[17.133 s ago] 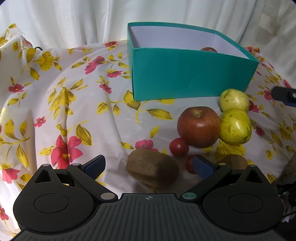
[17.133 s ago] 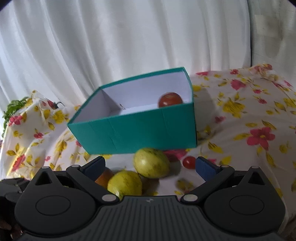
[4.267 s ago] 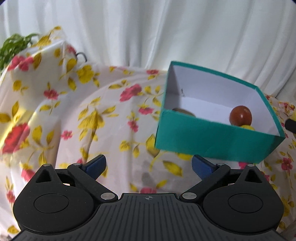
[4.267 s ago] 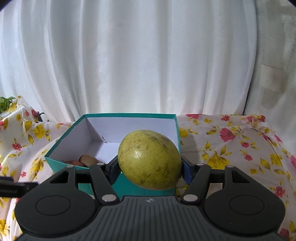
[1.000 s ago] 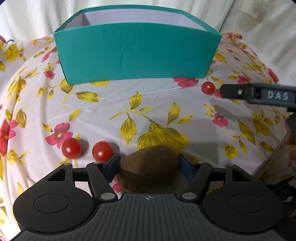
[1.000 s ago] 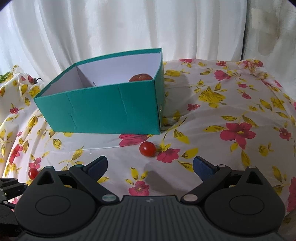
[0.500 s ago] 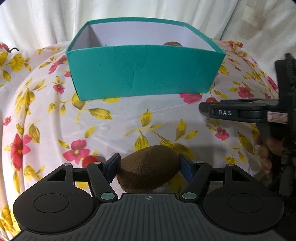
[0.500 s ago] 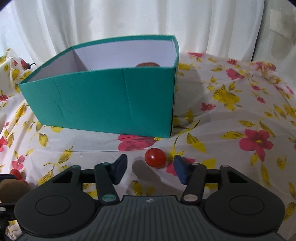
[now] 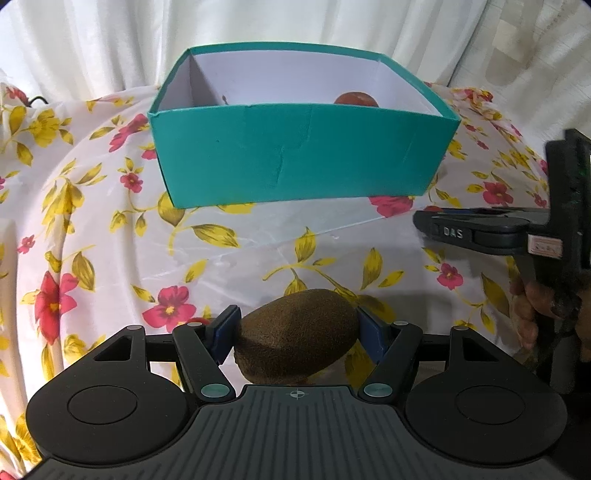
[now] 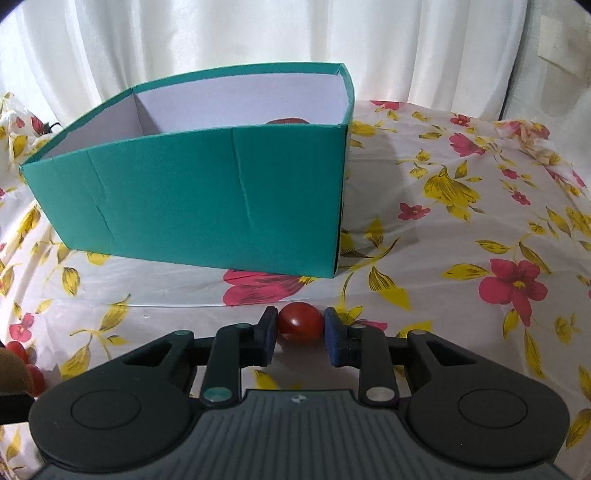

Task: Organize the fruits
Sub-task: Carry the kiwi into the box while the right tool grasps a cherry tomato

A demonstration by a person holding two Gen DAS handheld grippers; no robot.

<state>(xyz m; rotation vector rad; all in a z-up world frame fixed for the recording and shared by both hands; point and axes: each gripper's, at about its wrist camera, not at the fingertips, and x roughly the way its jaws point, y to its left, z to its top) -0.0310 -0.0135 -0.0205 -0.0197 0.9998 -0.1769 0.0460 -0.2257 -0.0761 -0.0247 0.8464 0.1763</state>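
Note:
My left gripper [image 9: 297,332] is shut on a brown kiwi [image 9: 297,343] and holds it above the floral cloth, in front of the teal box [image 9: 295,158]. A red apple [image 9: 356,99] shows inside the box at the back right. My right gripper [image 10: 300,332] is shut on a small red cherry tomato [image 10: 300,324] low over the cloth, near the box's [image 10: 207,206] right front corner. The right gripper also shows in the left wrist view [image 9: 480,232]. Two more cherry tomatoes [image 10: 22,360] lie at the far left beside the kiwi [image 10: 13,373].
A white cloth with yellow and red flowers [image 9: 92,229] covers the rounded table, which drops off at the sides. White curtains [image 10: 258,33] hang behind. A hand [image 9: 535,314] holds the right gripper's handle at the right edge.
My left gripper has lifted the kiwi and moved toward the box. My right gripper has moved forward and closed its fingers on the cherry tomato.

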